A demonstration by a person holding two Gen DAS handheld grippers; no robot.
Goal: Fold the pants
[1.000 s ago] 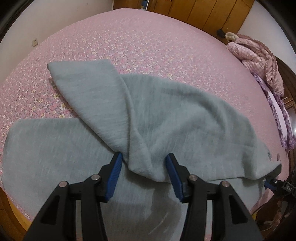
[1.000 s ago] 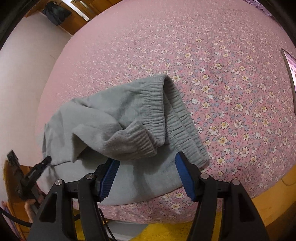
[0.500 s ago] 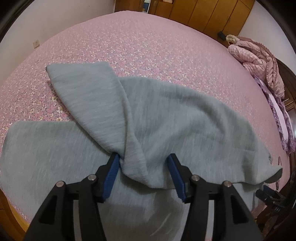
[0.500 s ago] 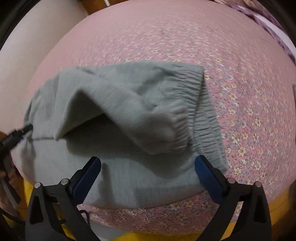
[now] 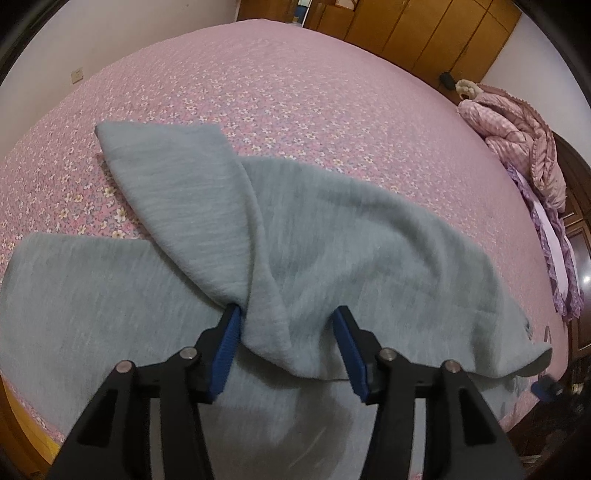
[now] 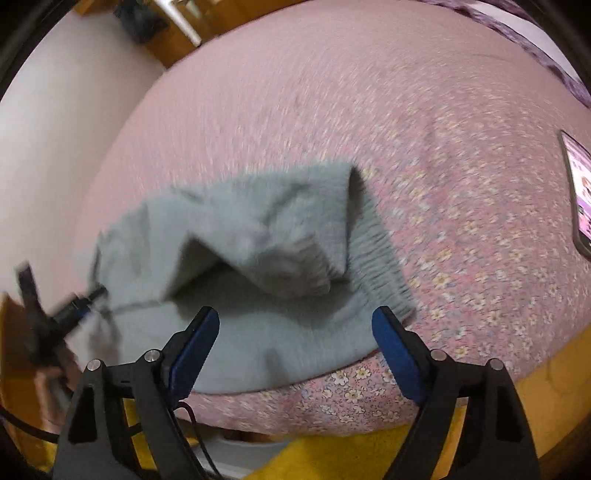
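Note:
Grey sweatpants (image 5: 369,240) lie spread on the pink floral bed (image 5: 295,92). One leg (image 5: 166,166) is folded over toward the far left. My left gripper (image 5: 286,321) is shut on a raised fold of the pants, its jaws closing, with a shadow under the lifted cloth. In the right wrist view the elastic waistband (image 6: 380,258) lies near the bed's front edge, with a ribbed cuff (image 6: 295,266) flopped over it. My right gripper (image 6: 295,325) hovers just short of the pants, jaws wide apart and closing a little, with nothing pressed between them.
A phone (image 6: 580,195) with a lit screen lies on the bed at the right. A bundled pink quilt (image 5: 517,140) sits at the bed's far right, with a wooden wardrobe (image 5: 406,29) behind. The bed's wooden edge and yellow floor are just below my right gripper.
My right gripper spread its jaws wide, then narrowed them slightly, and drew up and back from the cuff. My left gripper kept its hold and stayed put.

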